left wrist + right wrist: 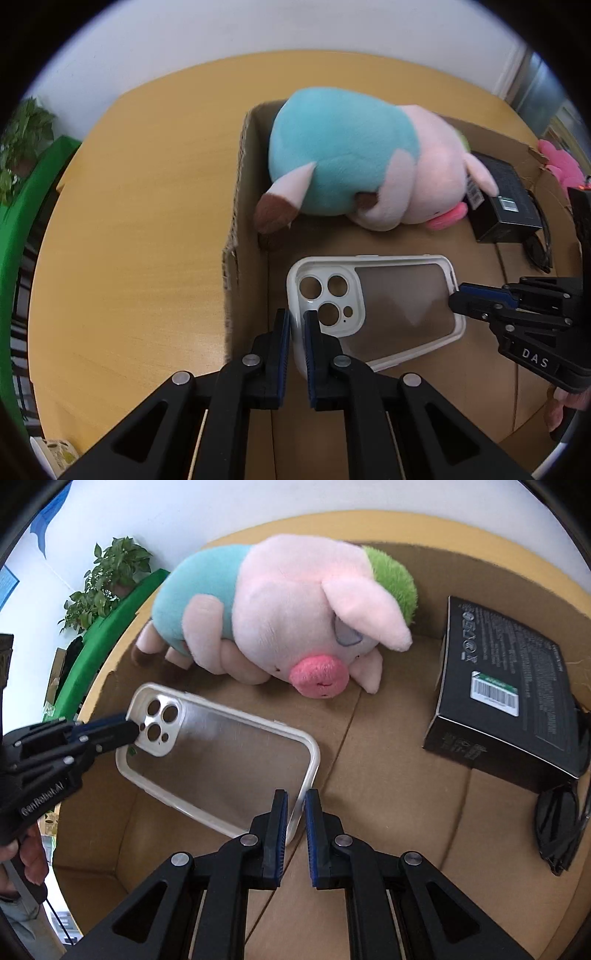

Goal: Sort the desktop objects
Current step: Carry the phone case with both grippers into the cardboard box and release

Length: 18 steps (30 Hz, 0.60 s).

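The left hand-held gripper [296,321] pinches the camera-hole end of the phone case [384,306], its pads closed on the white rim. The right hand-held gripper [295,805] is clamped on the rim of the opposite short end, so the case hangs between the two, its long axis running from one gripper straight to the other. It sits tilted inside the cardboard box [240,206]; whether any part touches the box floor I cannot tell. With both ends held, neither hand is nearer. The coming move probably turns on one gripper letting go while the other lowers the case flat.

Beyond the case lies the plush pig [280,620] on its side, snout toward the right gripper, close to the case but apart from it. Farther right rest a black carton [509,698] and dark sunglasses [561,827], touching each other. The box stands on the yellow table [140,221].
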Each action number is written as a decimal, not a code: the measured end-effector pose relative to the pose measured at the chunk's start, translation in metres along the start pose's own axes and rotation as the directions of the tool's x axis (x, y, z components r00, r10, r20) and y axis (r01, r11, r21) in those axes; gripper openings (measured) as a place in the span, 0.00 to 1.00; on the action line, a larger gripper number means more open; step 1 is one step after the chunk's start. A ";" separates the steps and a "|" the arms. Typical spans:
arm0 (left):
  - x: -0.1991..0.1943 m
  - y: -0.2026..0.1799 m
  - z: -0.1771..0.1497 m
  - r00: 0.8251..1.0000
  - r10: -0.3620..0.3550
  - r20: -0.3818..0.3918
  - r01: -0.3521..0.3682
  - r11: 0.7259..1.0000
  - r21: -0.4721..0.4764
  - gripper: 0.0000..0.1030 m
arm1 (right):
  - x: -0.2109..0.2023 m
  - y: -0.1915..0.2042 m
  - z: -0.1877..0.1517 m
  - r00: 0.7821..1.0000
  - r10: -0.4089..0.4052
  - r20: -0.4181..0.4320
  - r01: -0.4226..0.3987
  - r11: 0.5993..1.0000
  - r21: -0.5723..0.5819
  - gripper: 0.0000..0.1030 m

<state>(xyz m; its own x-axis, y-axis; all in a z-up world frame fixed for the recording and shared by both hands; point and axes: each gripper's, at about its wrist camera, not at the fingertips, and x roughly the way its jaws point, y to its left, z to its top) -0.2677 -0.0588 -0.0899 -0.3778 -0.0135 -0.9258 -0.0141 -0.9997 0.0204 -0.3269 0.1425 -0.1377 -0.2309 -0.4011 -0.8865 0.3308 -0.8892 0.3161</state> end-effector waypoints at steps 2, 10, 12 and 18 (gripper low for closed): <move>0.000 0.000 0.000 1.000 0.008 0.000 -0.008 1.000 -0.004 0.07 | 0.001 -0.001 0.001 1.000 0.010 0.010 -0.010 1.000 0.000 0.12; -0.035 0.003 -0.022 0.993 0.011 0.118 -0.010 1.000 -0.010 0.18 | -0.058 0.008 -0.016 0.979 -0.072 0.190 0.078 0.997 -0.027 0.68; -0.060 0.005 -0.035 0.980 0.011 0.200 -0.007 1.000 -0.020 0.34 | -0.090 0.017 -0.032 0.956 -0.093 0.279 0.112 0.992 -0.051 0.85; -0.147 -0.027 -0.083 0.855 -0.047 0.517 0.051 0.999 0.007 0.78 | -0.172 0.037 -0.104 0.845 -0.214 0.491 0.248 0.969 -0.005 1.00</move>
<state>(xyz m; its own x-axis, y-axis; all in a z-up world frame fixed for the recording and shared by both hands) -0.1346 -0.0313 0.0145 -0.8009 0.0465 -0.5970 -0.0398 -0.9989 -0.0244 -0.1801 0.2017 -0.0088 -0.7147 -0.2569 -0.6506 0.2681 -0.9597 0.0843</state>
